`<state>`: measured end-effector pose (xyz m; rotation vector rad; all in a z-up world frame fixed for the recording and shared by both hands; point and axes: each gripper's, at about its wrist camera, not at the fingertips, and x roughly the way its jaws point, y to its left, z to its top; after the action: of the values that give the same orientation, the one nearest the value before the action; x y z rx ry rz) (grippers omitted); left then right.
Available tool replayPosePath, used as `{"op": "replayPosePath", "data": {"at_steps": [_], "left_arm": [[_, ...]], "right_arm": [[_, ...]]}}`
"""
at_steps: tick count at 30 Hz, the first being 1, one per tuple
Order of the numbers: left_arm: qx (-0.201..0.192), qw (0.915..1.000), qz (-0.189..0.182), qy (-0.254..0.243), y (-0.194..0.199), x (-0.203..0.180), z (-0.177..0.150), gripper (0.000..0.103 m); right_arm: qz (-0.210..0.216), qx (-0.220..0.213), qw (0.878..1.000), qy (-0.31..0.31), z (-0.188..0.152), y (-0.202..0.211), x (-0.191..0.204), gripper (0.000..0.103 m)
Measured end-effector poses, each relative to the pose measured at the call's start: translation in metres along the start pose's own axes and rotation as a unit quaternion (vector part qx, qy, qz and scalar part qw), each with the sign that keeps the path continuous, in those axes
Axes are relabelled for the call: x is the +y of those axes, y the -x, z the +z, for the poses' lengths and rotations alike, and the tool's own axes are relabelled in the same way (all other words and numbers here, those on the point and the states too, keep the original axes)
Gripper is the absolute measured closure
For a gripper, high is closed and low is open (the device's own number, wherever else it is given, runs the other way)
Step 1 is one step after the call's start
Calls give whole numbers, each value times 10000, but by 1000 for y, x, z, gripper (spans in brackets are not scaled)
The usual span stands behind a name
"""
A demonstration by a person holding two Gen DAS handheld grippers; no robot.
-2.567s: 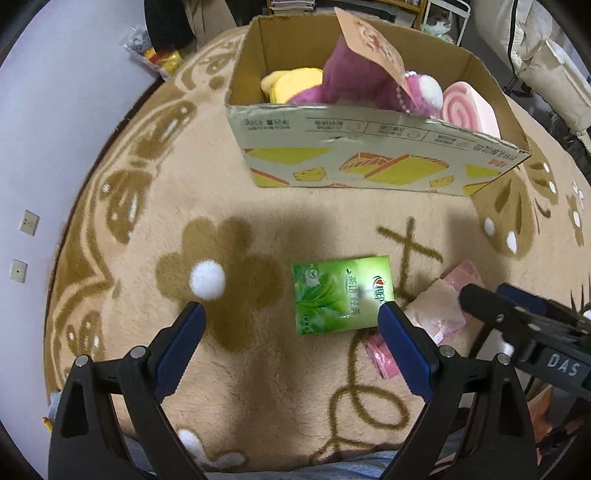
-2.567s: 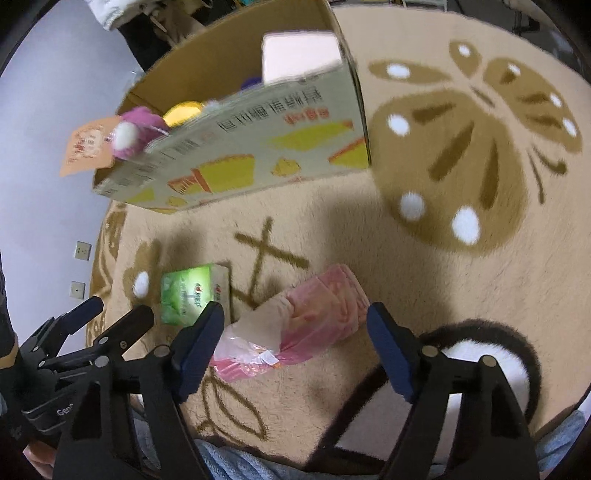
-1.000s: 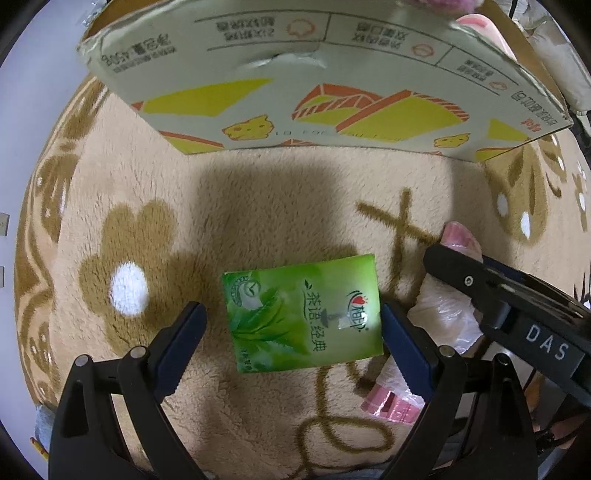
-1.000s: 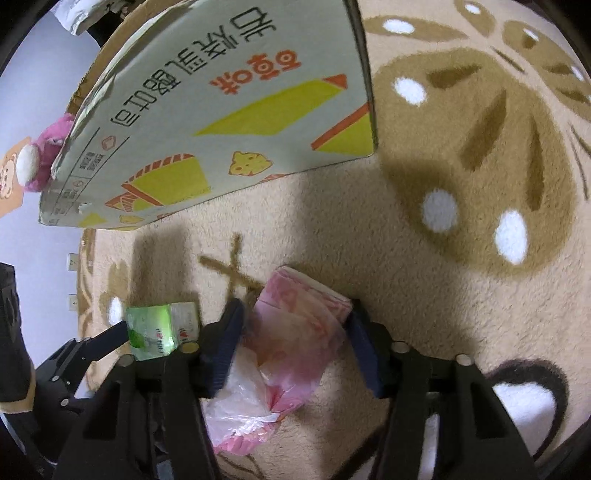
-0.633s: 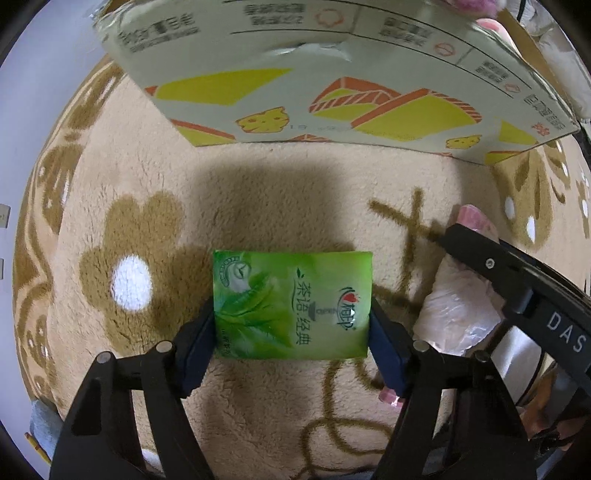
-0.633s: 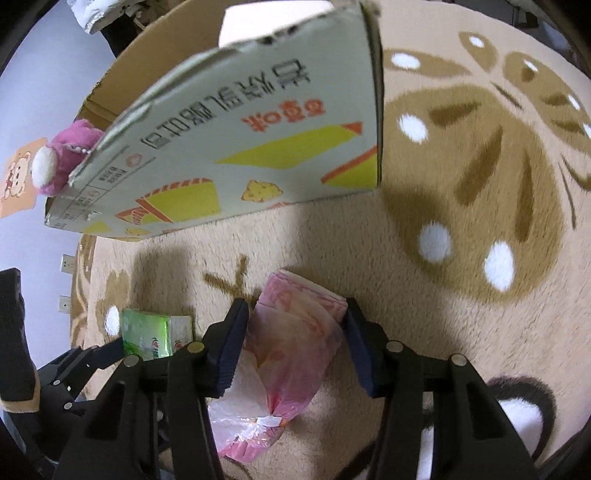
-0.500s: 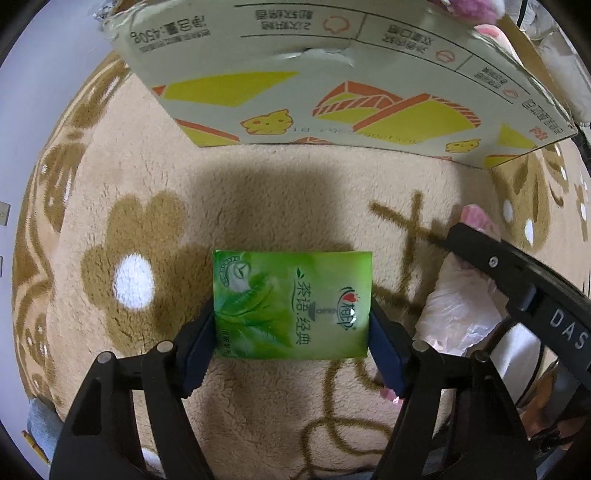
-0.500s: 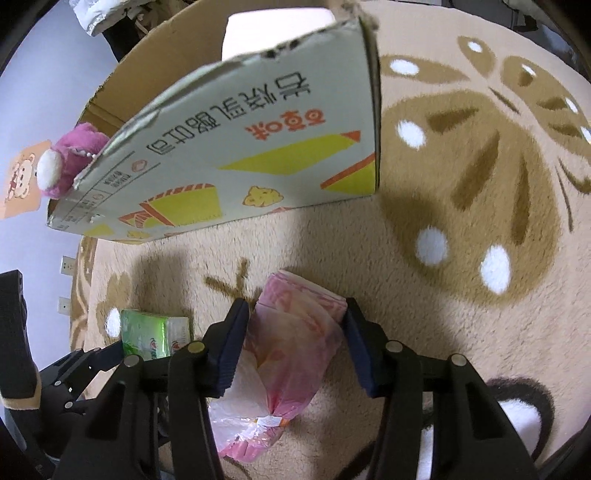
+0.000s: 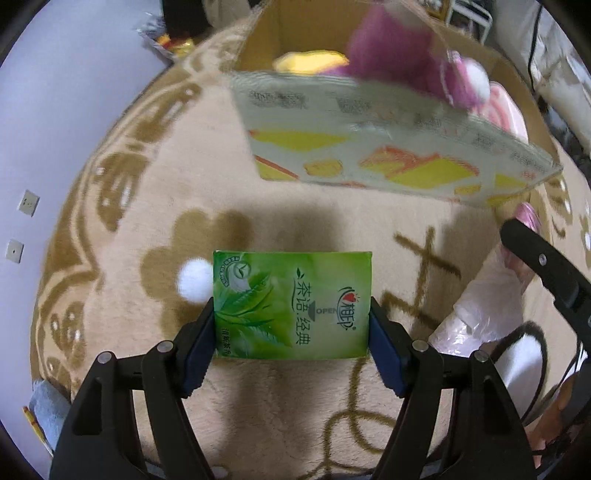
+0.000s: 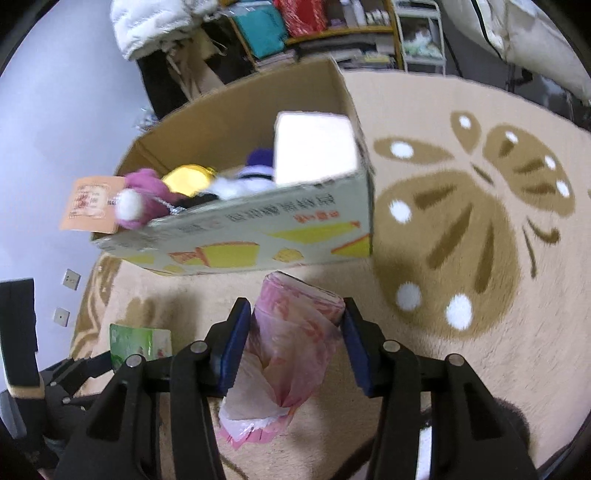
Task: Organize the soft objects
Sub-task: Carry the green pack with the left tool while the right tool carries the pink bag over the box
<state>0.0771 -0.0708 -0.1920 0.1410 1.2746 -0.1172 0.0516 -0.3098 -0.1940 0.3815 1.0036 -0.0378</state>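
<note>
A green tissue pack (image 9: 291,302) hangs just above the rug, squeezed at both short ends by my left gripper (image 9: 291,332), which is shut on it. The same green pack (image 10: 140,341) shows at lower left in the right wrist view. My right gripper (image 10: 297,317) has its blue pads pressed on the sides of a pink plastic-wrapped tissue pack (image 10: 295,325), and its jaws are still closing a little. That pink pack (image 9: 476,314) also appears at the right of the left wrist view. Ahead of both stands an open cardboard box (image 10: 240,236).
The box (image 9: 369,147) holds a magenta plush toy (image 9: 399,62) with an orange tag, a yellow soft piece (image 9: 310,61) and a white block (image 10: 314,151). A beige patterned rug (image 9: 147,184) covers the floor. Shelves and clutter (image 10: 295,22) stand behind the box.
My left gripper's jaws closed onto the green pack. Both grippers rose with their packs off the rug, and the inside of the box has come into view.
</note>
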Motion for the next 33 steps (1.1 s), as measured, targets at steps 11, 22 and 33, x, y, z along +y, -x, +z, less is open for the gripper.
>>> {"op": "replayPosePath", "data": {"at_steps": [11, 22, 33], "left_arm": [[-1115, 9930, 353, 132, 60, 5, 9, 30], [-1902, 9807, 376, 265, 100, 9, 21, 30], [-2420, 9682, 638, 10, 120, -8, 52, 30]], "right_arm": [[165, -945, 9952, 178, 4, 55, 9, 54], [352, -1684, 9844, 372, 14, 110, 15, 54], [556, -2204, 9720, 599, 45, 139, 27, 54]]}}
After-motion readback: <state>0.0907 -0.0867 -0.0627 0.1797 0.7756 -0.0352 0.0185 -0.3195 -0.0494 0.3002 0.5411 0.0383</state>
